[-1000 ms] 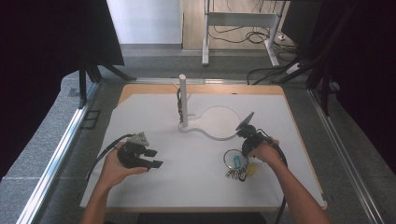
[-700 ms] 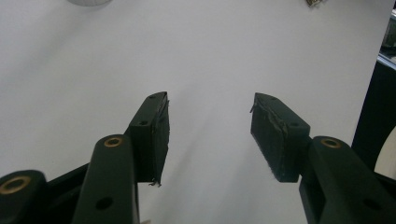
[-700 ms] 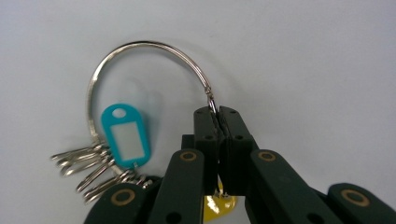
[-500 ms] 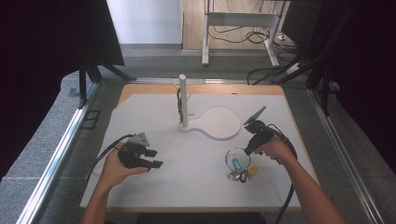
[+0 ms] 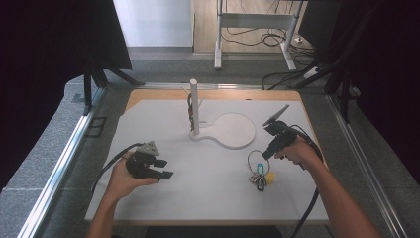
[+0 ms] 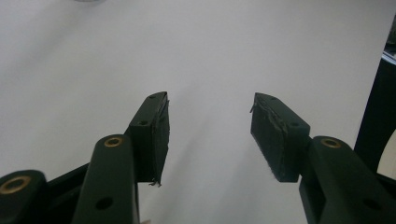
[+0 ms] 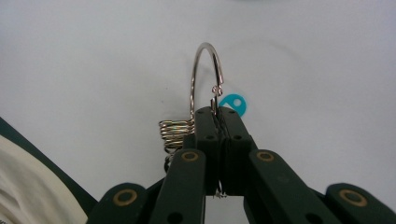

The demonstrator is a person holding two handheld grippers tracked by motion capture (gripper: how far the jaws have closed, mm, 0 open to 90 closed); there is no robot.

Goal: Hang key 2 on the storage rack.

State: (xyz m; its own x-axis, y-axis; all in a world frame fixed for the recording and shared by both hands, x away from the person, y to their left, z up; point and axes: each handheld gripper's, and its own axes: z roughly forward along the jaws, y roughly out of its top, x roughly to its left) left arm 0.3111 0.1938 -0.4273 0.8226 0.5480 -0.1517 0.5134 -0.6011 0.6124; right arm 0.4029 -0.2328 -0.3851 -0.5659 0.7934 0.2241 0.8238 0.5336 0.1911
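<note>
**Lifting the key ring toward the peg stand**

While we are pinching the key ring in the right tool, its jaws are standing fully closed on the wire of the big loop, just beside the clasp. The keys and tags below are hanging down to the white worktop in front of the right hand, near that side's edge. Our left tool is resting on the worktop at the near left, its jaws partly open with nothing between them.

As we are judging it, the step in hand is carrying the ring to the upright white peg, which is standing farther back on its flat round-ended base. To do this well, we are keeping the pinch firm, since thin wire can swivel or slip between flat pads. We are lifting slowly so the hanging bunch swings little, and we are holding the loop open-face toward the peg. A dark cord-like item is already hanging on the peg, so we are aiming to come down over the top without snagging it.
</note>
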